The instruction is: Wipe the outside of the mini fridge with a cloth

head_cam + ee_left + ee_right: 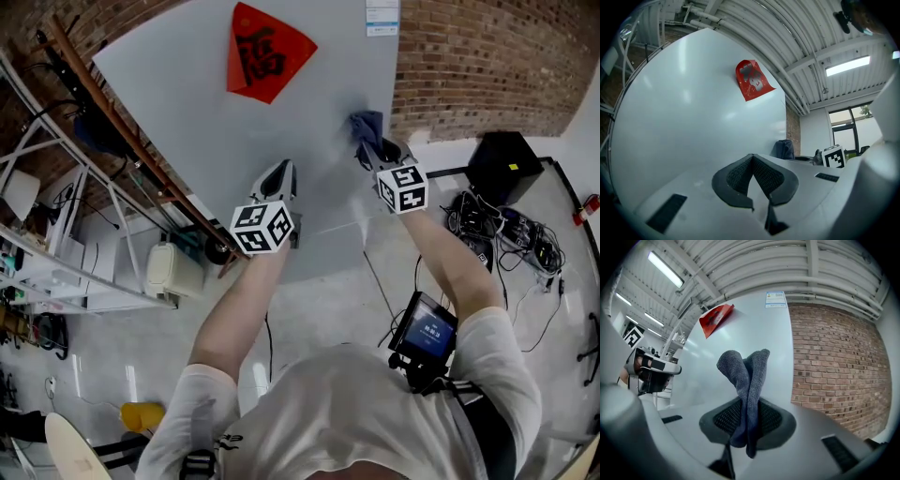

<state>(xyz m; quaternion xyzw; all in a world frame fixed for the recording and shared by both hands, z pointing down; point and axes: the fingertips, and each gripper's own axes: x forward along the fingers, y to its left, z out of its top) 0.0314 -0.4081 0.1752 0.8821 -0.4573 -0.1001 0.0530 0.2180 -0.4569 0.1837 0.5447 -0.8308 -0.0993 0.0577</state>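
Shelving of white metal [66, 272] stands at far left. Next comes the left gripper [279, 174], its jaws closed together on nothing, its tip close to the pale grey door of the mini fridge [178, 94] (whether it touches, I cannot tell). A red diamond-shaped paper decoration [266, 52] hangs higher on that panel. Further right, the right gripper [377, 152] pinches a folded blue-grey knitted cloth [366, 126], which is against or just beside the panel near its right edge, with the red brick wall [487, 56] beyond. To wipe well, I judge the cloth should be pressed flat and drawn in overlapping strokes, steering round the decoration, so that only fabric meets the surface.
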